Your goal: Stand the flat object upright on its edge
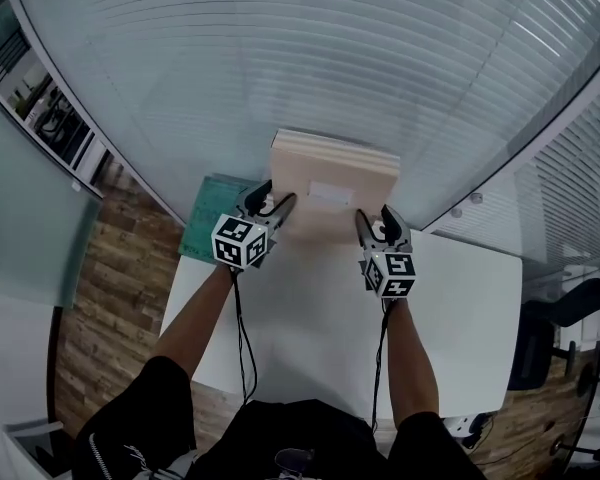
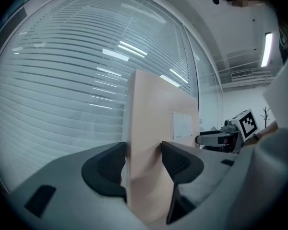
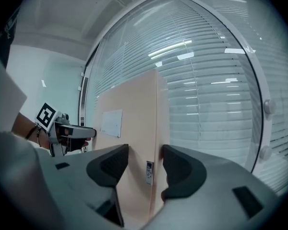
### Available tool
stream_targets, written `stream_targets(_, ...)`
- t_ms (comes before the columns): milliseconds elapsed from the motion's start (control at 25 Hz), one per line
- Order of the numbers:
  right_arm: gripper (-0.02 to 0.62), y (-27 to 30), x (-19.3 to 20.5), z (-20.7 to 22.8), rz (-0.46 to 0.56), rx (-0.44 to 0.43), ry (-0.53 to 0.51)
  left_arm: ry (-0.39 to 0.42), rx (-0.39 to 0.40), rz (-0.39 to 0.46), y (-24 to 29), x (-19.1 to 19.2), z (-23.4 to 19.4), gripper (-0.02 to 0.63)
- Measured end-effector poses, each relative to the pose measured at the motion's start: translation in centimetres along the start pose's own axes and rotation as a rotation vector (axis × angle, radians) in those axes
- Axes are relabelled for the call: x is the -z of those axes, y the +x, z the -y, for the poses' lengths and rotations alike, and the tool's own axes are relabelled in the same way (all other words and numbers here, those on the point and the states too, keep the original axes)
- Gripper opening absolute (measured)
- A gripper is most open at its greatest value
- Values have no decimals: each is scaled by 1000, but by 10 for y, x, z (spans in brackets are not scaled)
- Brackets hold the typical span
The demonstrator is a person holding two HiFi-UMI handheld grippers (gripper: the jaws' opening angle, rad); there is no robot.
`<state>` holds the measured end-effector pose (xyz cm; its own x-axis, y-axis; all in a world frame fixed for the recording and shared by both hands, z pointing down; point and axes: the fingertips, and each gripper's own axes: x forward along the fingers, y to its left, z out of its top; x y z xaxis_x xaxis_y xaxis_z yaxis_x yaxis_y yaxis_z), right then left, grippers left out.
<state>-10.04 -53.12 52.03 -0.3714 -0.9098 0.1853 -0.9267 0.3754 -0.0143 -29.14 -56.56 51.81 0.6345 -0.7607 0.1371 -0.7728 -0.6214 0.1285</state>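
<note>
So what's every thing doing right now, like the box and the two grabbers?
box: standing upright on its edge on the white table.
left gripper: jaws closed on the box's left end.
right gripper: jaws closed on the box's right end.
blinds: lowered.
green mat: lying flat, left of the box.

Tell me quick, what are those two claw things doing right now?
Left gripper: fingers closed on the left edge of the flat beige box.
Right gripper: fingers closed on the same box's right edge.
</note>
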Motion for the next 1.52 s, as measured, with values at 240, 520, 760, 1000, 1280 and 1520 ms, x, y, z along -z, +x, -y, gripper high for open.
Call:
stream_targets(240, 244, 16, 6, 9, -8, 19, -7, 15, 0, -14, 17, 8, -10, 253)
stream_targets(520, 244, 30, 15, 16, -16, 16, 6, 26, -1, -29, 29, 17, -18, 253)
stream_targets(760, 244, 31, 28, 21, -32, 20, 45, 44, 1, -41, 34, 22, -15, 253)
stream_targets(1000, 244, 29, 31, 20, -42, 15, 48, 34, 9, -46, 33, 24, -13, 253)
stream_targets(1280, 244, 24, 30, 18, -41, 15, 80, 16, -13, -58, 25, 25, -13, 255)
stream_targets(1520, 244, 16, 28, 18, -46, 17, 89, 13, -21, -60, 19, 21, -10, 255)
